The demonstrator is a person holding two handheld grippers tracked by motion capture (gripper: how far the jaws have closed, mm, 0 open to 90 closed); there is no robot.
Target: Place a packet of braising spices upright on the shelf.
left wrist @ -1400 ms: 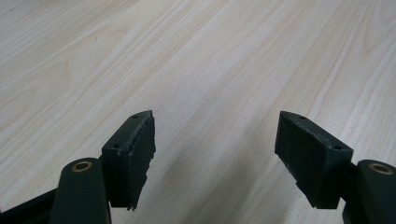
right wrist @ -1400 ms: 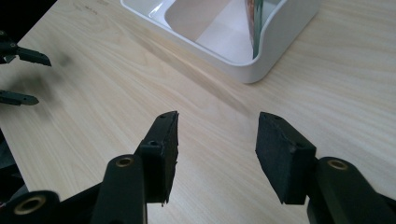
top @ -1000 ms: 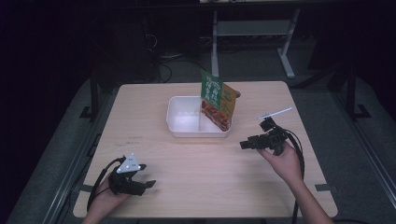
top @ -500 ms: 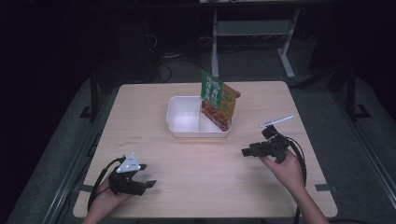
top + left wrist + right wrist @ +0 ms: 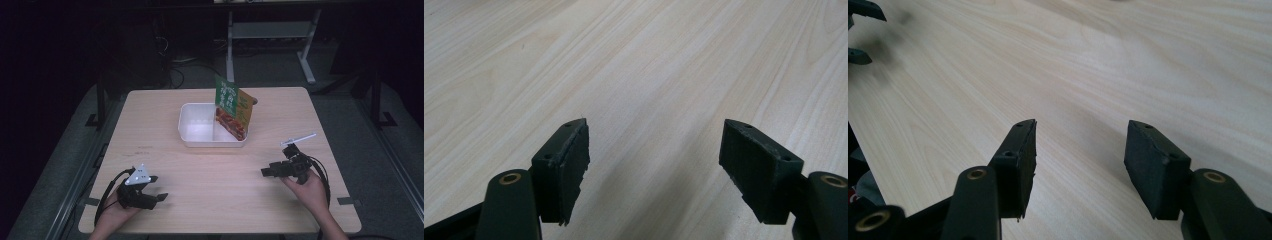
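A dim room surrounds a pale wooden table (image 5: 215, 200), with dark floor on every side and a white metal frame (image 5: 270, 30) standing behind it.

At the near left corner my left hand (image 5: 112, 215) rests on the wood holding my left gripper (image 5: 159, 187), its grey 3-cornered plate (image 5: 139, 176) on top and a black cable looping beside it. In the left gripper view its 2 jaws stand wide apart with bare wood grain between them.

Toward the far middle of the table sits a white tray (image 5: 200, 142) with 2 compartments. A green food packet (image 5: 233, 106) stands tilted in the right compartment, its top leaning over the tray's far right corner. The left compartment looks bare.

At the right, well apart from the tray, my right hand (image 5: 309, 187) holds my right gripper (image 5: 265, 171) low over the table, pointing left. In the right gripper view its 2 jaws are spread open over plain wood, gripping nothing, and the tips of the left gripper show at the top left corner.
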